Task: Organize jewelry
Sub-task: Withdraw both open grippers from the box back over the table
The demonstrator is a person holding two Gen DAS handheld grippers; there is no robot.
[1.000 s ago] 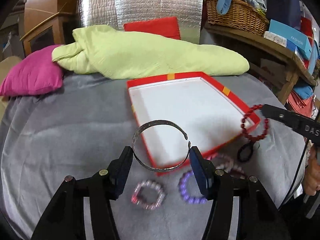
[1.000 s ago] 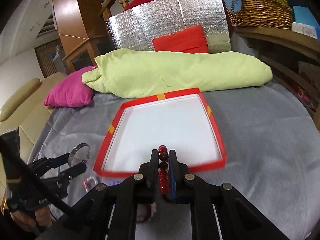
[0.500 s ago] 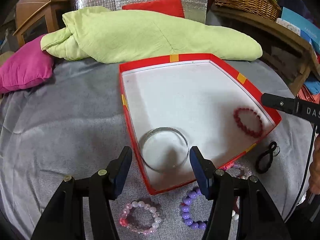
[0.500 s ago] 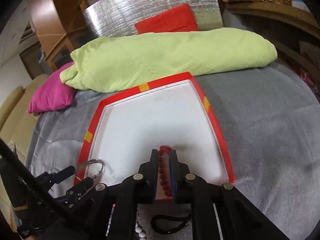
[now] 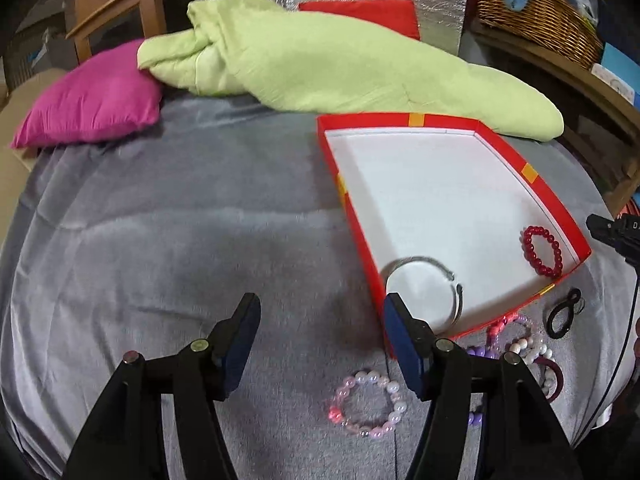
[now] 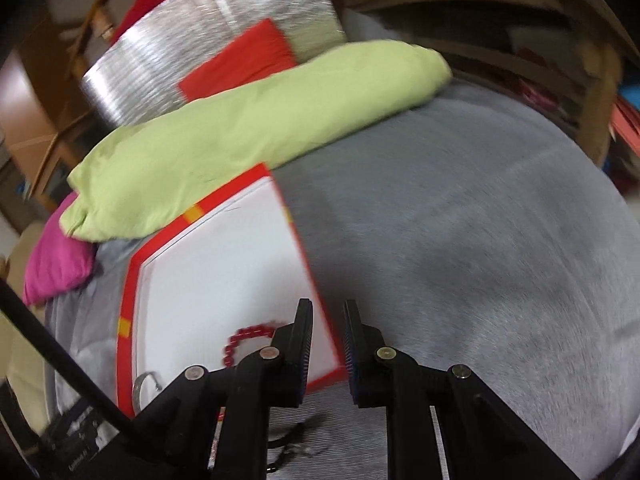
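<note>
The left wrist view looks forward and down from low over the grey blanket (image 5: 168,240), red tray (image 5: 536,190) to its right; the right wrist view, tilted and blurred, faces the same tray (image 6: 127,296) from nearer; both share the green quilt (image 5: 360,68).

A grey blanket-covered bed (image 5: 180,216) carries everything. At its far edge lie a magenta pillow (image 5: 90,108) on the left and a long lime-green bolster (image 5: 340,64) across the middle. A shallow red box with a white floor (image 5: 348,208) sits right of centre. Near it on the fabric lie a pink beaded bracelet (image 5: 366,404), a purple beaded bracelet (image 5: 476,418), a white beaded bracelet (image 5: 528,346) and a black loop (image 5: 562,314).
</note>
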